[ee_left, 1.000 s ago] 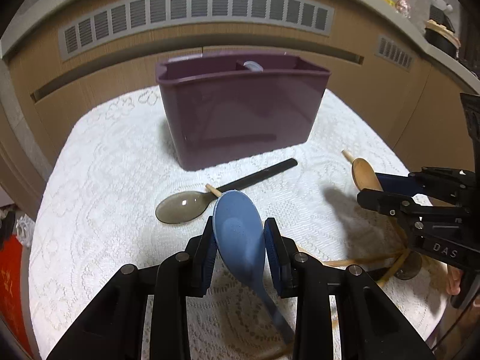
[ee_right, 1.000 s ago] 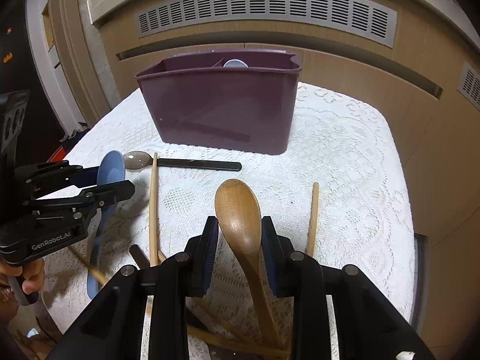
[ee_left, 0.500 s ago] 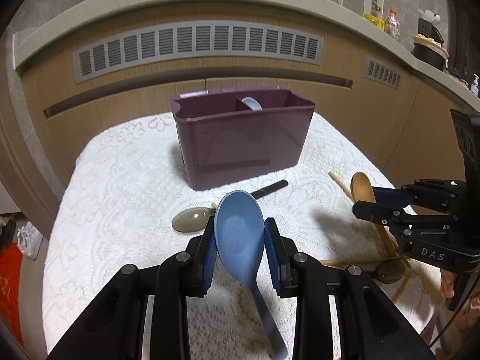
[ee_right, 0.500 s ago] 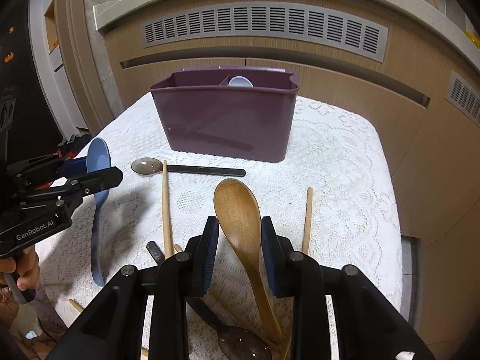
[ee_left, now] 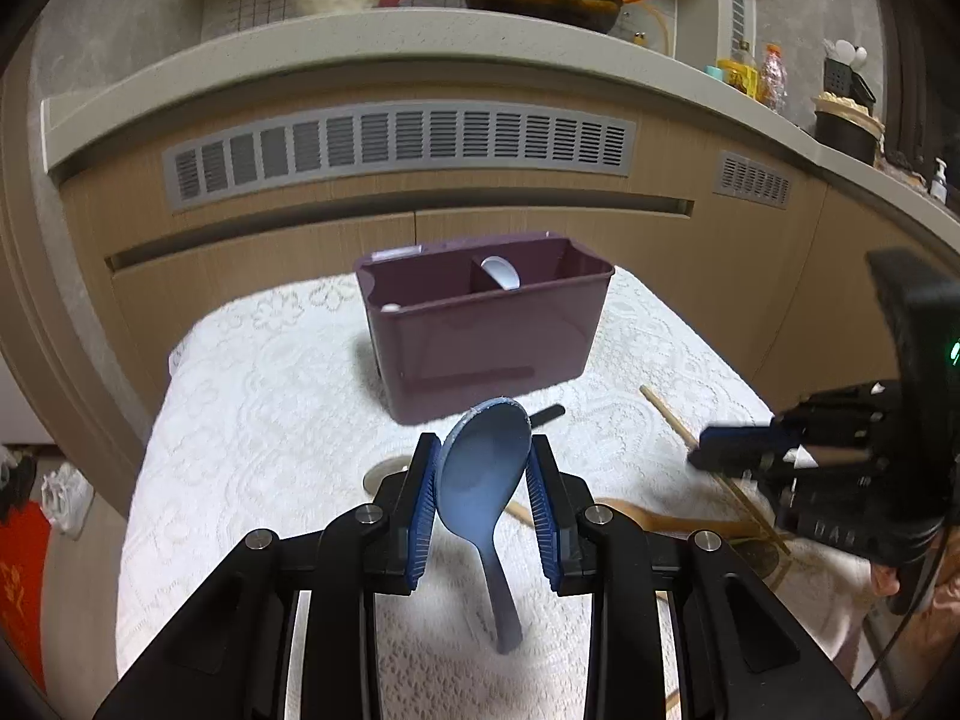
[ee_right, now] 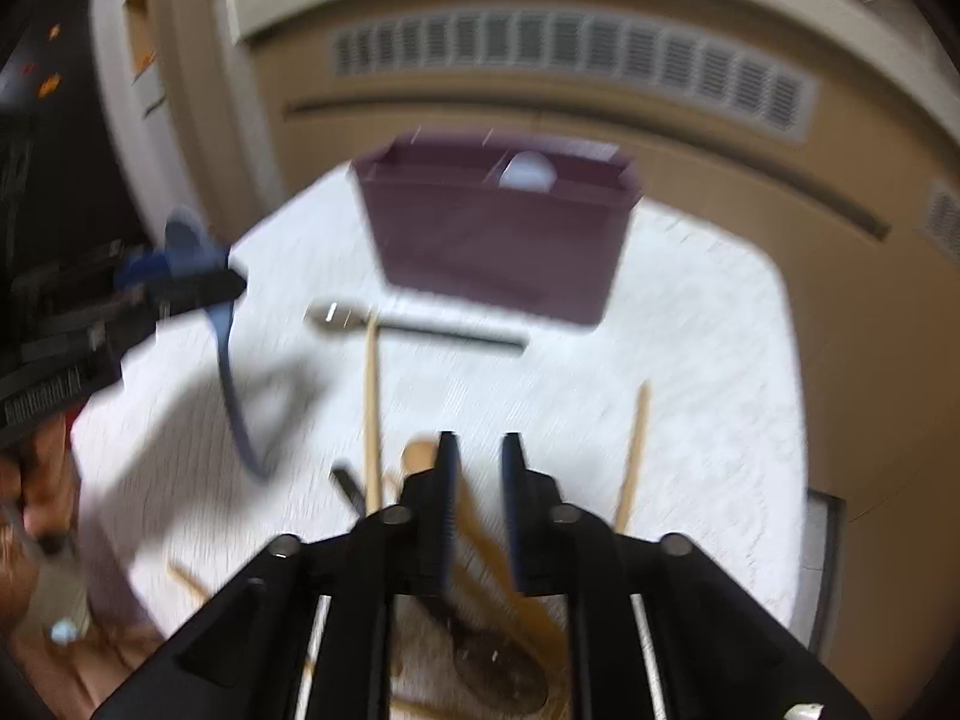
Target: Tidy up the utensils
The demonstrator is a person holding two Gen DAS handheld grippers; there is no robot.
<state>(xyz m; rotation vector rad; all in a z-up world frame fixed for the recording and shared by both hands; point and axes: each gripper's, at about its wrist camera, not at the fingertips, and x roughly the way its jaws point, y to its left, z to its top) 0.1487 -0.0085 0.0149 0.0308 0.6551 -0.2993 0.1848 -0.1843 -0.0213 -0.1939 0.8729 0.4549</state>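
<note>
My left gripper [ee_left: 483, 468] is shut on the bowl of a blue spoon [ee_left: 480, 480], whose handle hangs down above the lace tablecloth [ee_left: 270, 420]. The right wrist view shows that gripper [ee_right: 222, 282] and the blue spoon [ee_right: 231, 378] at the left. Beyond stands a purple caddy [ee_left: 486, 348] with a white spoon [ee_left: 501, 273] in its back compartment. My right gripper [ee_right: 480, 468] is closing its jaws with nothing between them. The wooden spoon [ee_right: 420, 456] lies on the cloth beneath it, and the left wrist view shows the spoon [ee_left: 660, 522] under that gripper [ee_left: 702, 456].
A dark spoon with a black handle [ee_right: 414, 327] lies in front of the caddy [ee_right: 498, 240]. Loose chopsticks [ee_right: 373, 408] [ee_right: 633, 450] and another dark spoon [ee_right: 498, 672] lie near the front. A cabinet with a vent and a counter stand behind the table.
My left gripper has risen and drawn back with the blue spoon. The wooden spoon has left the right gripper's jaws and now lies on the cloth. The right wrist view has gone blurred.
</note>
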